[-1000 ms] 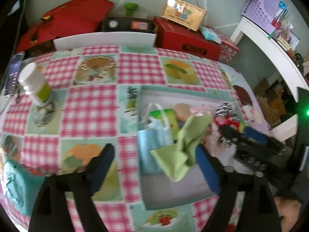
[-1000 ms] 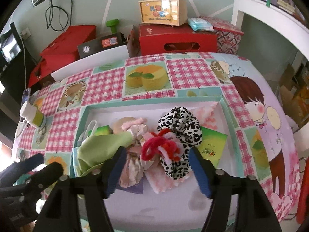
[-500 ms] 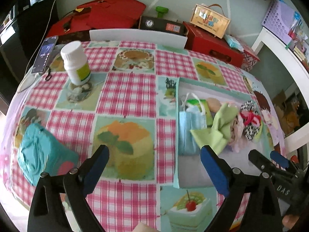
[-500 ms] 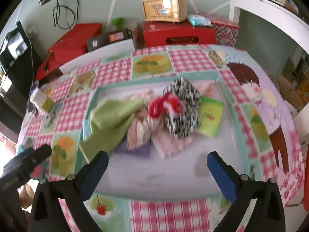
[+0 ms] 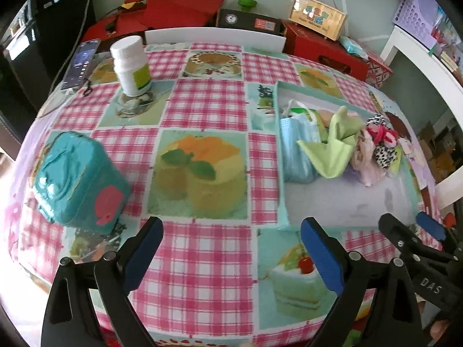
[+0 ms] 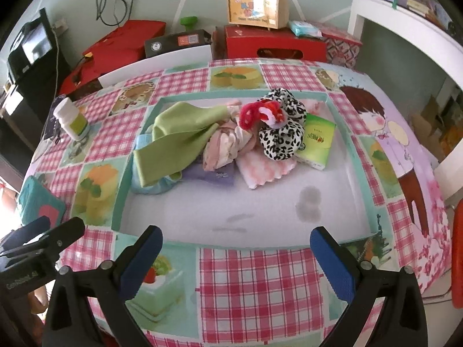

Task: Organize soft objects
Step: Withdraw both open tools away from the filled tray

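A shallow teal-rimmed tray (image 6: 348,144) (image 5: 281,173) lies on the checked tablecloth. Soft things are piled in its far half: a green cloth (image 6: 179,133) (image 5: 332,147), a blue face mask (image 5: 295,150), a leopard-print scrunchie (image 6: 285,133), a red scrunchie (image 6: 254,112), pinkish fabric (image 6: 225,144), a pink-white cloth (image 6: 263,170) and a green tissue pack (image 6: 317,141). My right gripper (image 6: 235,257) stands open and empty above the tray's near rim. My left gripper (image 5: 231,248) is open and empty over the tablecloth, left of the tray. A teal wipes pack (image 5: 78,176) lies to its left.
A white pill bottle (image 5: 131,65) and a phone (image 5: 81,63) sit at the table's far left. Red boxes (image 6: 275,43), a yellow carry case (image 6: 257,7) and a white shelf (image 6: 405,26) stand beyond the table. The table's near edge lies just below both grippers.
Both grippers have drawn back from the pile toward the table's near edge. The right jaws have spread wider off the scrunchies, and the left gripper has shifted left, away from the green cloth.
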